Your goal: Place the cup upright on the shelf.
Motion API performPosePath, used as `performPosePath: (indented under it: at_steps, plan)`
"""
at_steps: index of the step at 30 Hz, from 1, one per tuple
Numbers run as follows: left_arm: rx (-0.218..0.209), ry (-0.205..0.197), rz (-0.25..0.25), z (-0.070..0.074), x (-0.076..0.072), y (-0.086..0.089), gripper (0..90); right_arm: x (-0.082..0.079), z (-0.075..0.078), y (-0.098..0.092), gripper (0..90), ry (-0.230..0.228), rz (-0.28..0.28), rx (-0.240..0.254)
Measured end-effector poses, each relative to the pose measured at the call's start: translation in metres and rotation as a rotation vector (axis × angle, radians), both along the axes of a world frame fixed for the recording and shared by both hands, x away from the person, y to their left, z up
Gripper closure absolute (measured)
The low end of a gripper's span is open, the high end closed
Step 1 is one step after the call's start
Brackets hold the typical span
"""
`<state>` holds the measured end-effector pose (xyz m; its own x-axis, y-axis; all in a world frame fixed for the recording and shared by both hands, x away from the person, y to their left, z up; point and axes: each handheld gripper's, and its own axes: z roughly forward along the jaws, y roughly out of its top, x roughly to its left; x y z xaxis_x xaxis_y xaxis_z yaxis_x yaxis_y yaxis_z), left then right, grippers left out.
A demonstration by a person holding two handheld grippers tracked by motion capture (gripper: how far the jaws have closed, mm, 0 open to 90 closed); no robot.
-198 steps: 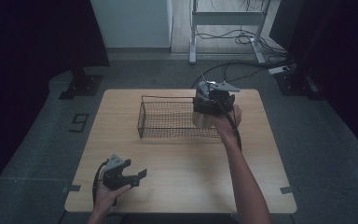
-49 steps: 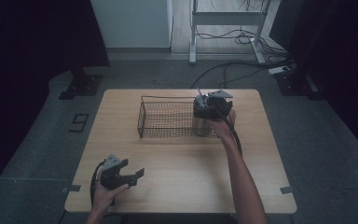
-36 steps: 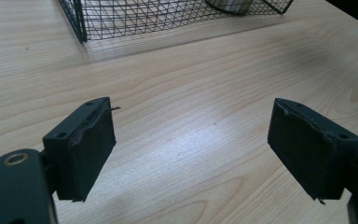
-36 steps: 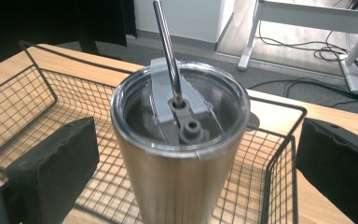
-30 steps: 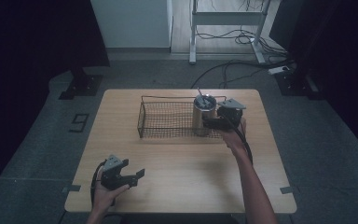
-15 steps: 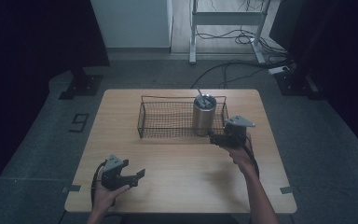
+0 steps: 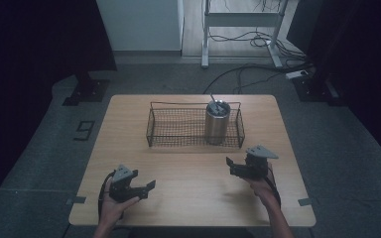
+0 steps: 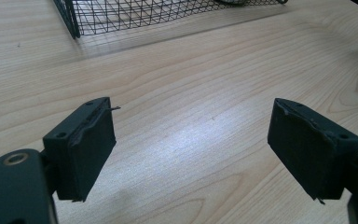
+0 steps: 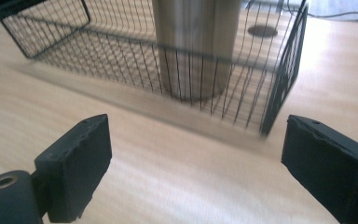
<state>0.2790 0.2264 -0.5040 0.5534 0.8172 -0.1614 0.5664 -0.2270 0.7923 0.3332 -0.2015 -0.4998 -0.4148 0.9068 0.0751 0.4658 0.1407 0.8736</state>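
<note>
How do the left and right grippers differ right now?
The right gripper sits close in front of the wire basket holding the steel tumbler; the left gripper is nearer the table's front edge, farther from the basket. The right gripper view is motion-blurred, the left gripper view sharp. Both are open and empty.

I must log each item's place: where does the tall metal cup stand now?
In the high view, the tall steel tumbler stands upright inside the black wire basket, at its right end, beyond the open right gripper.

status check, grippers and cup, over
Both grippers, left and right, open, empty. Cup upright in basket, right end. Nothing in the way.
</note>
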Motion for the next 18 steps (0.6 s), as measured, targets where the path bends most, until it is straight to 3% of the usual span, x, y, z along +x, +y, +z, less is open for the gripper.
performPosePath:
  at_steps: [6,18]
  plan:
    - [0.006,0.005,-0.002,-0.002,0.001,-0.001,15.2,-0.015,-0.019,-0.008,10.0,0.021,-0.011,-0.005]
    - [0.014,0.006,-0.009,-0.003,0.001,-0.004,15.2,-0.017,-0.022,-0.009,11.5,0.017,-0.017,-0.016]
